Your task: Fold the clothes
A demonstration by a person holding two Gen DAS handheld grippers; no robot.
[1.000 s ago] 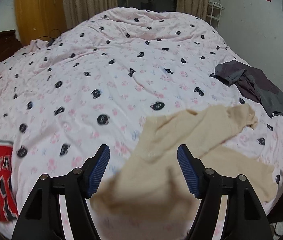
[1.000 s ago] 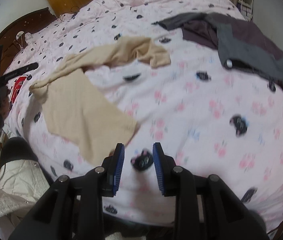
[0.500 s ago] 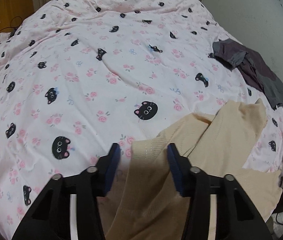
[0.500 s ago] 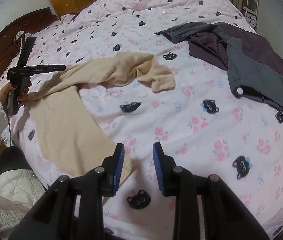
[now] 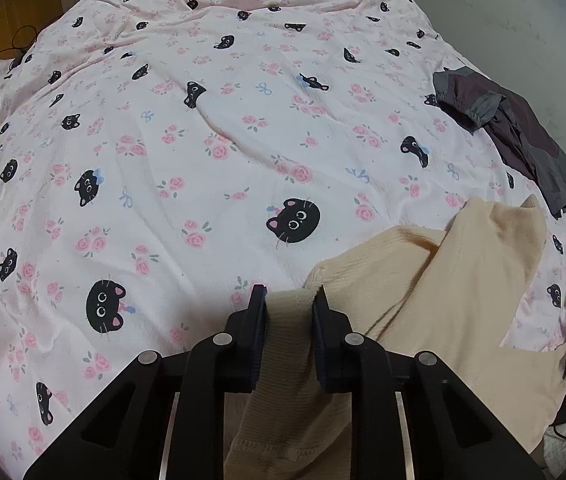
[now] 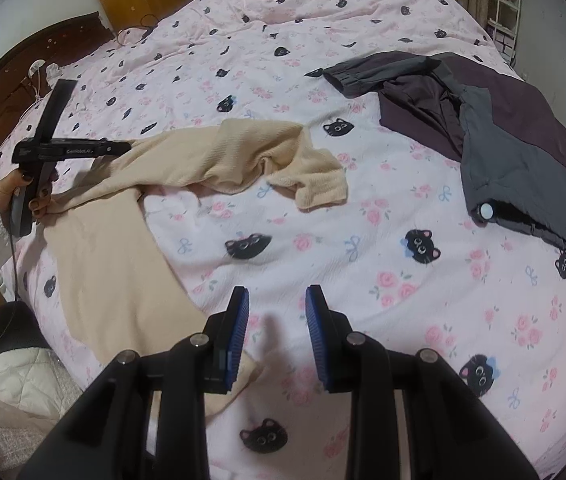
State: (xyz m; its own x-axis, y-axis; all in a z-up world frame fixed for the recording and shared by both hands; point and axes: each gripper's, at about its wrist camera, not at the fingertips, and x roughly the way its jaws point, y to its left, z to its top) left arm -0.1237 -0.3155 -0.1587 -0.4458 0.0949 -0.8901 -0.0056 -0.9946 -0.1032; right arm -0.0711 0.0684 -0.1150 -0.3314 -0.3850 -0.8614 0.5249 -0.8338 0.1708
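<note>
Left gripper (image 5: 289, 300) jaws just closing, now pinching beige sweater (image 5: 463, 280) edge; right gripper (image 6: 277, 304) narrow, holding nothing, sweater hem beside its left finger

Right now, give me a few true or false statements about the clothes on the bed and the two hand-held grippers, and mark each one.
1. The left hand-held gripper pinches the beige sweater. True; it has just been closing on the fabric.
2. The right hand-held gripper holds the sweater. False; it is open over the bedspread, the hem beside it.
3. The dark jacket lies on the sweater. False; they lie apart.
4. The bedspread shows black cat faces. True.
</note>
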